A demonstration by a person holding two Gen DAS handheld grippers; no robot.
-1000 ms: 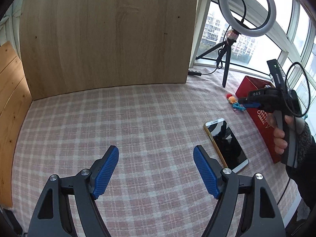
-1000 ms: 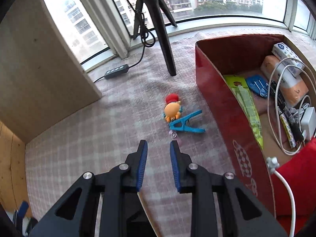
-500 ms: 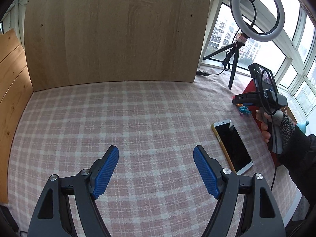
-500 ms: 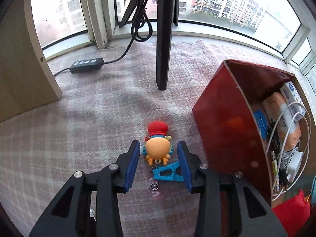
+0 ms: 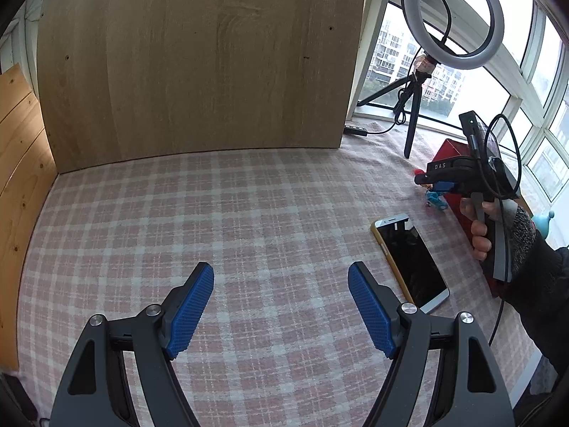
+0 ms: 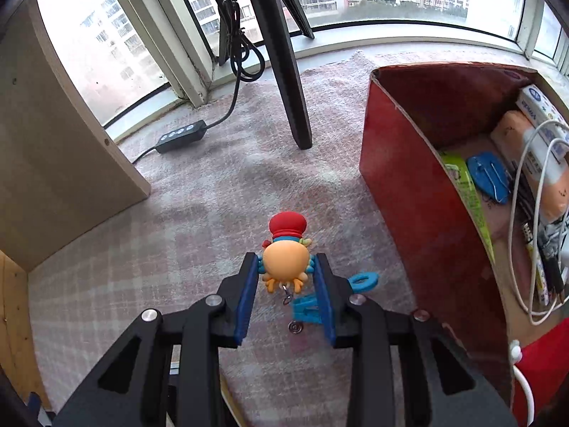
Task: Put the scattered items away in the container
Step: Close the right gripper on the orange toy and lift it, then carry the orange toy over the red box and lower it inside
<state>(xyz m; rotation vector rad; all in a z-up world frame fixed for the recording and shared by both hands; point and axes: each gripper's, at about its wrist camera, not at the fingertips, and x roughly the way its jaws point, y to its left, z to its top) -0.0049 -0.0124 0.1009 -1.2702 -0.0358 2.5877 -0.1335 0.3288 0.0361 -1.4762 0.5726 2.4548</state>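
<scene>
Your right tool (image 6: 286, 267) brackets the orange toy figure (image 6: 287, 261), a pad on each flank, because that round body is the widest, firmest part to pinch; the blades look touching or nearly so, narrowed to the toy's width, but I cannot tell whether it is truly clamped; the toy lies low against the checked surface (image 6: 199, 213). A blue clip (image 6: 309, 311) sits just behind the toy, partly under the right blade; mind you don't drag it along. The red container (image 6: 409, 192) stands close on that tool's right, already holding cables and packets. Your left tool (image 5: 281, 302) is spread wide and grips nothing; a phone (image 5: 409, 259) lies just beyond its right finger, likely next.
</scene>
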